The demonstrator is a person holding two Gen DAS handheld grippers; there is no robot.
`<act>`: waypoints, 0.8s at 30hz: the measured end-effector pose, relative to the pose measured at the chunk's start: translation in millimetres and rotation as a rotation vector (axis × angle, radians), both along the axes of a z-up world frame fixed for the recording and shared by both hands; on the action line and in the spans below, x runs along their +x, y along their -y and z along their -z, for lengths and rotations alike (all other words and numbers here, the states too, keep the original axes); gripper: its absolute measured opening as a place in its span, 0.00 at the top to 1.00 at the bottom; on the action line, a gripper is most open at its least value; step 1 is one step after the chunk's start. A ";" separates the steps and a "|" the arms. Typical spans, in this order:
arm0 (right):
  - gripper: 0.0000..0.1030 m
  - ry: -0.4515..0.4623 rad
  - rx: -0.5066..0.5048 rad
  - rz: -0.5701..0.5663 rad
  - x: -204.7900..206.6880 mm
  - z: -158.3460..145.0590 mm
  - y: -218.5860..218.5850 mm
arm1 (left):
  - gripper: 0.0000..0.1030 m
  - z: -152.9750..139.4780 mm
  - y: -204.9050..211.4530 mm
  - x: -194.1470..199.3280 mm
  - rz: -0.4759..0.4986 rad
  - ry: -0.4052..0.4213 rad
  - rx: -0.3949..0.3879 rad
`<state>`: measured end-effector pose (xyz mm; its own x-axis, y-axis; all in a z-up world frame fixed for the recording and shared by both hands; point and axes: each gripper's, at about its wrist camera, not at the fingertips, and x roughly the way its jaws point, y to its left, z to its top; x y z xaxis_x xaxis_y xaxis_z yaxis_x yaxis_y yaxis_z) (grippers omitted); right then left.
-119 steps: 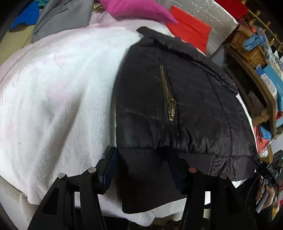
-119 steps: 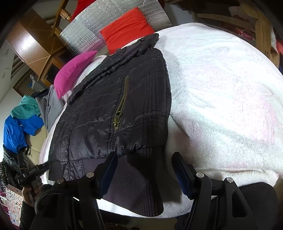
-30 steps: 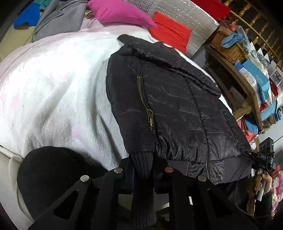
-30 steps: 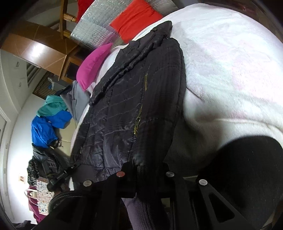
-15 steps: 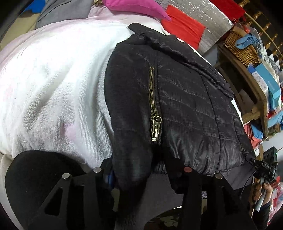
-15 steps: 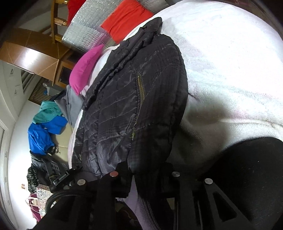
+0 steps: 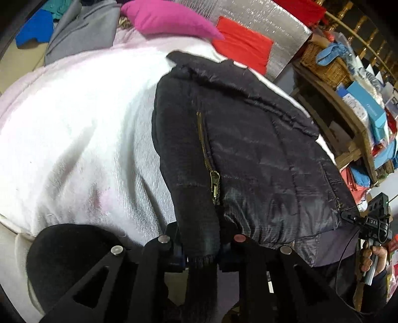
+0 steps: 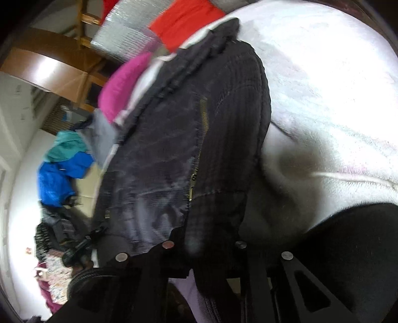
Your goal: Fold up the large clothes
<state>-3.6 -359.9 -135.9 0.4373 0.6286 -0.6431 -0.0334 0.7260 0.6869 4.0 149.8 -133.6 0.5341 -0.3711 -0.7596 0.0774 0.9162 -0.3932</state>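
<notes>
A black quilted jacket with a brass zipper lies on a white fleece blanket; it also shows in the right wrist view. My left gripper is shut on the jacket's ribbed hem at its left corner and lifts it. My right gripper is shut on the ribbed hem at the opposite corner, raised off the blanket. The other gripper and the hand holding it show at the far edge of each view.
A pink cushion, red cushion and silver foil pad lie at the bed's far end. Grey and blue clothes are piled to the left. A wooden shelf with baskets and boxes stands at the right.
Both grippers have carried the pinched hem corners up and forward over the jacket, so its lower part bulges and begins folding toward the collar. The right view is motion-blurred.
</notes>
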 end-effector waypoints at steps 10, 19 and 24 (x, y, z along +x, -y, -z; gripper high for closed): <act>0.85 0.229 0.269 -0.049 -45.3 -53.4 16.3 | 0.83 -53.9 -27.7 -35.2 0.000 0.151 -0.123; 0.85 0.320 0.286 -0.068 -57.7 -82.7 13.9 | 0.83 -84.5 -38.6 -43.6 -0.002 0.243 -0.142; 0.85 0.289 0.278 -0.050 -53.5 -79.8 19.8 | 0.83 -79.9 -39.6 -44.9 -0.002 0.237 -0.156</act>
